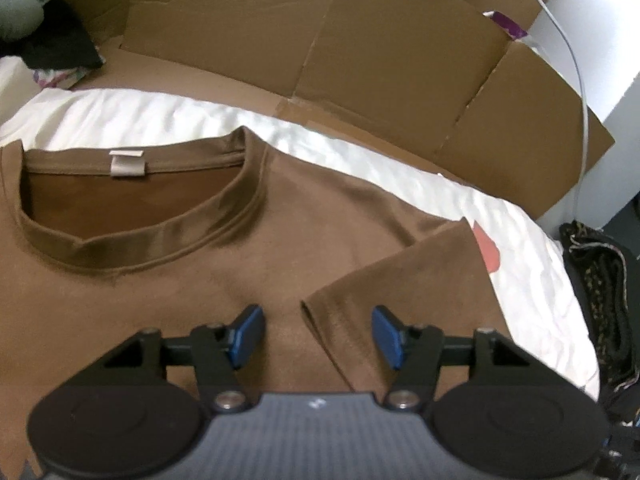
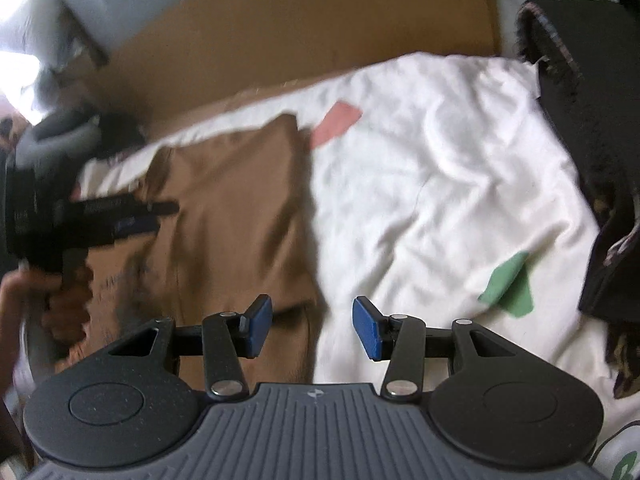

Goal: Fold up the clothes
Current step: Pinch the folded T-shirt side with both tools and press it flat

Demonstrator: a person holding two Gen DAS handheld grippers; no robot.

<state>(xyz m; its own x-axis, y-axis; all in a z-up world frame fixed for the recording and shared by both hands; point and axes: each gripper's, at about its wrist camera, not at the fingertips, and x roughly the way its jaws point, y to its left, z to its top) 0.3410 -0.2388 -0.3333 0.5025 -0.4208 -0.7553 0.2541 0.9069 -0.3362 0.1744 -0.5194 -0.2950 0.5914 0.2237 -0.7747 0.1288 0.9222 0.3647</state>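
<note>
A: Entry. Brown cotton crew-neck T-shirt (image 1: 168, 280) lies flat, front up, on the white crumpled bedsheet (image 1: 500, 248), collar toward the flattened brown cardboard sheet (image 1: 320, 40) at the far side. Its short sleeve (image 1: 384, 280) is already folded inward across the chest.

B: State of the left tongs (image 1: 316, 334)?

A: Spread, blue pads apart, nothing pinched. They hang over the chest. The folded sleeve's cuff edge falls in the gap between the pads; contact with the cloth cannot be confirmed.

B: And the right tongs (image 2: 313, 326)?

A: Also spread and empty. In the right wrist view they straddle the shirt's side edge: left pad over brown cloth, right pad over bare sheet. The picture is blurred, so touching cannot be judged.

B: Long axis of the shirt?

A: It runs from the collar back toward the person, roughly along the direction both tongs point. The left tongs sit nearer the collar end, the right tongs nearer the hem end of the same side.

B: Judgement on the next move?

A: Likely a pinch along that side edge by both tongs, then a fold across the body. The red patch (image 2: 336, 124) and green patch (image 2: 508, 290) on the sheet lie clear of the shirt.
</note>
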